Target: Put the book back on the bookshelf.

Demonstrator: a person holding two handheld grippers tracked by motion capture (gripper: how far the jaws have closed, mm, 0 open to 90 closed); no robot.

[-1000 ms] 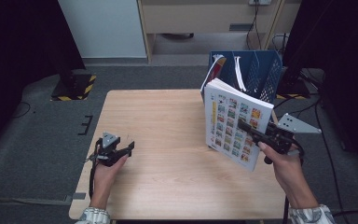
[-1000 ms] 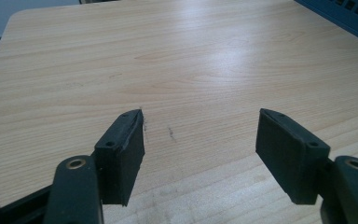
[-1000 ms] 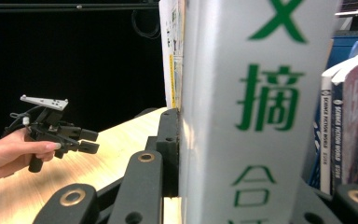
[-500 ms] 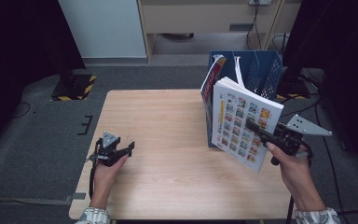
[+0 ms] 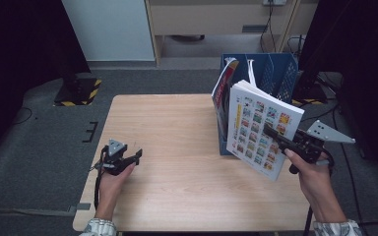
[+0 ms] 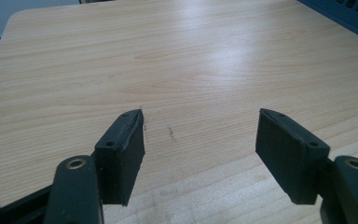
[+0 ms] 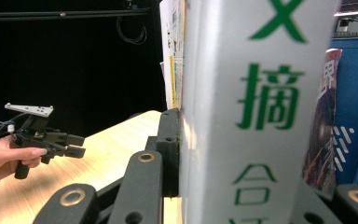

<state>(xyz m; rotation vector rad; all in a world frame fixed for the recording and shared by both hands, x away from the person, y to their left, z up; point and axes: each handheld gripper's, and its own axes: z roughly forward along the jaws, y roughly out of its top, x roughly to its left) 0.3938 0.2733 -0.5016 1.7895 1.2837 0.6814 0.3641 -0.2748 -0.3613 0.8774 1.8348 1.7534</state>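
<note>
Item: picture book (image 5: 261, 129), upright, clamped in right gripper (image 5: 281, 142), just beside blue file rack (image 5: 280, 73); left gripper (image 5: 137, 156) apart, idle.

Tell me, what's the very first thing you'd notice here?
The big white book with rows of little colourful pictures, held up over the table's right side by the right gripper. Just behind it stands a blue file holder with a magazine inside. The left gripper rests open near the table's front left.

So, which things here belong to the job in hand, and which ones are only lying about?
Job:
- white book, clamped in the right gripper
- blue file rack
- red-covered magazine in that rack

Lying about:
- left gripper, open over bare table
- yellow-black striped base on floor
</note>
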